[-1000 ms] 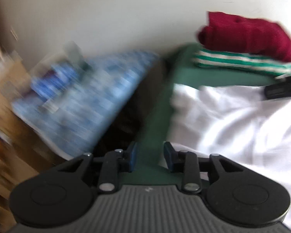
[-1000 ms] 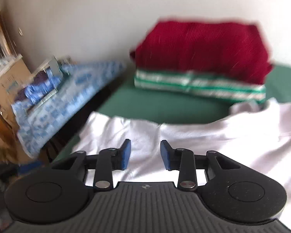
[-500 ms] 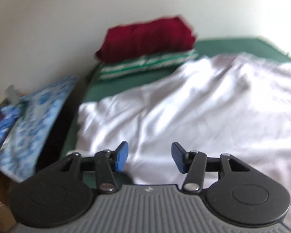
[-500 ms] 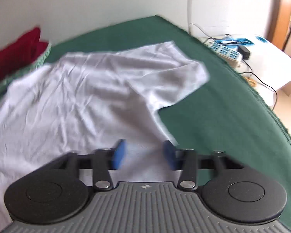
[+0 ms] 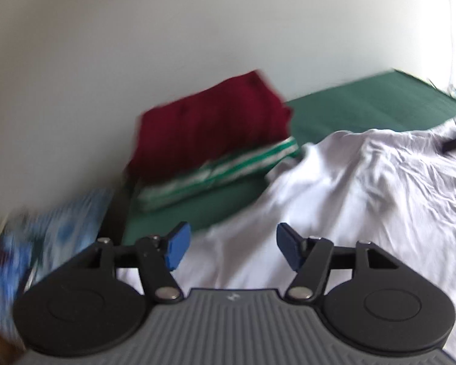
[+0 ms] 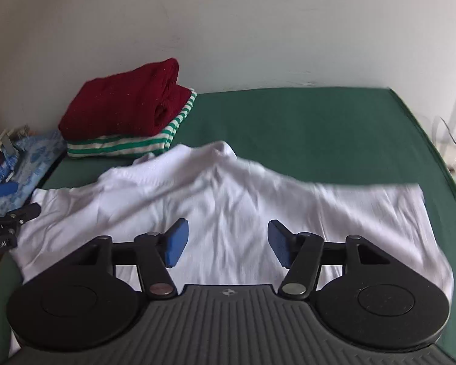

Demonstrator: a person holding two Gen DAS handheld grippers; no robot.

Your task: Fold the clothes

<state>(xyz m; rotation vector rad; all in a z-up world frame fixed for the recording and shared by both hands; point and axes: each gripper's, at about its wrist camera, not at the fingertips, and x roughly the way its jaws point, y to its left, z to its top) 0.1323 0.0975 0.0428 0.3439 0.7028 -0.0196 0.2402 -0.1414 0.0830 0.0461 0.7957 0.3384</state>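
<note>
White cotton, a T-shirt (image 6: 228, 200), lay spread and rumpled across the green table cover (image 6: 319, 127), not yet folded. At the far left corner against the wall stood a finished stack: a dark red knit (image 6: 121, 106) folded on top of a green-and-white striped garment (image 6: 121, 147). Two items were judged complete; the white shirt remained wholly outstanding, with creases over its middle and one sleeve reaching right.

The left gripper (image 5: 232, 246) hung above the shirt's left portion, jaws opening, nothing between them. The right gripper (image 6: 226, 243) hung above the shirt's near middle, jaws likewise opening and empty. No fold had been begun on this garment. A blue patterned cloth (image 6: 36, 158) lay off the table's left edge, status undetermined.
</note>
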